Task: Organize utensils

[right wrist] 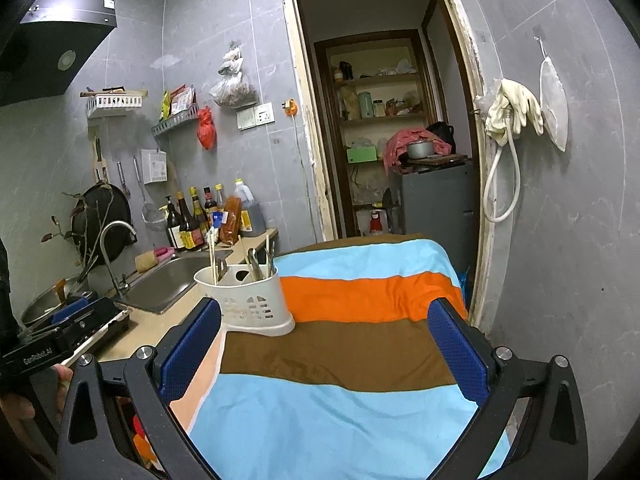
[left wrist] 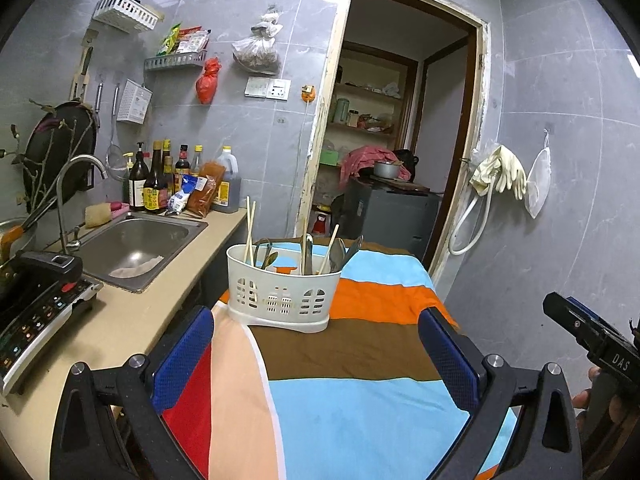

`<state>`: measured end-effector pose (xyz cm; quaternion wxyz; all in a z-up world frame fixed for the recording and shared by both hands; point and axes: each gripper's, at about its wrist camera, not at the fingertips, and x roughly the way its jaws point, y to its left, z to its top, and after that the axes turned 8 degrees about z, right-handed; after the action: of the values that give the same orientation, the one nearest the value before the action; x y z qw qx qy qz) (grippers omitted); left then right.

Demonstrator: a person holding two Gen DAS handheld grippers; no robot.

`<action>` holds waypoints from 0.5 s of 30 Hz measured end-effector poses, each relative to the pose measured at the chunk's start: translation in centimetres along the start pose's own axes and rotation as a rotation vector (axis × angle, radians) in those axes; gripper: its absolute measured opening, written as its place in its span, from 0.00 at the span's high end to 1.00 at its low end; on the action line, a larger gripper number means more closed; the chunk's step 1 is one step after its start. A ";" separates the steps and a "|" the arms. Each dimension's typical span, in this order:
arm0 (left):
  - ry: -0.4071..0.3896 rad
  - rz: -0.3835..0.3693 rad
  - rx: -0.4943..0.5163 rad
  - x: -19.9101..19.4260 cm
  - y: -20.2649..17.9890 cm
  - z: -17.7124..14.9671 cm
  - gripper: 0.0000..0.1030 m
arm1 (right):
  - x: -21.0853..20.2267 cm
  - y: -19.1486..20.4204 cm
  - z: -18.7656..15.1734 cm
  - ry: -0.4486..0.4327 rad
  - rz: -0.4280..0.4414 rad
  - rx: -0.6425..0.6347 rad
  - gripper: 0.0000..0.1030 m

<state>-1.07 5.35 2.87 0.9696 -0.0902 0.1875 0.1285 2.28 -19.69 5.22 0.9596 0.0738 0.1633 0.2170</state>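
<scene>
Both my left tongs (left wrist: 316, 360) and right tongs (right wrist: 324, 348) gape empty, the light plastic caddy (left wrist: 282, 294) of thin, slippery utensils (left wrist: 308, 254) just ahead, best pinched mid-handle.

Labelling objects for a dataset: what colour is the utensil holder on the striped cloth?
The utensil holder is white, clearest in the left wrist view.
</scene>
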 end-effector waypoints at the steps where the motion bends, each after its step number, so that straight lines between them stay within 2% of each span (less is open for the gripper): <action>1: 0.001 0.001 -0.001 -0.1 0.0 -0.1 0.00 | 0.0 0.0 0.0 0.002 0.001 -0.001 0.02; 15: 0.003 0.005 -0.004 -0.5 0.1 -0.4 0.00 | -0.4 0.3 -0.4 0.015 0.020 -0.002 0.02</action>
<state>-1.69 5.25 2.69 0.9689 -0.0917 0.1887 0.1310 1.66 -19.56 5.08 0.9562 0.0728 0.1694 0.2273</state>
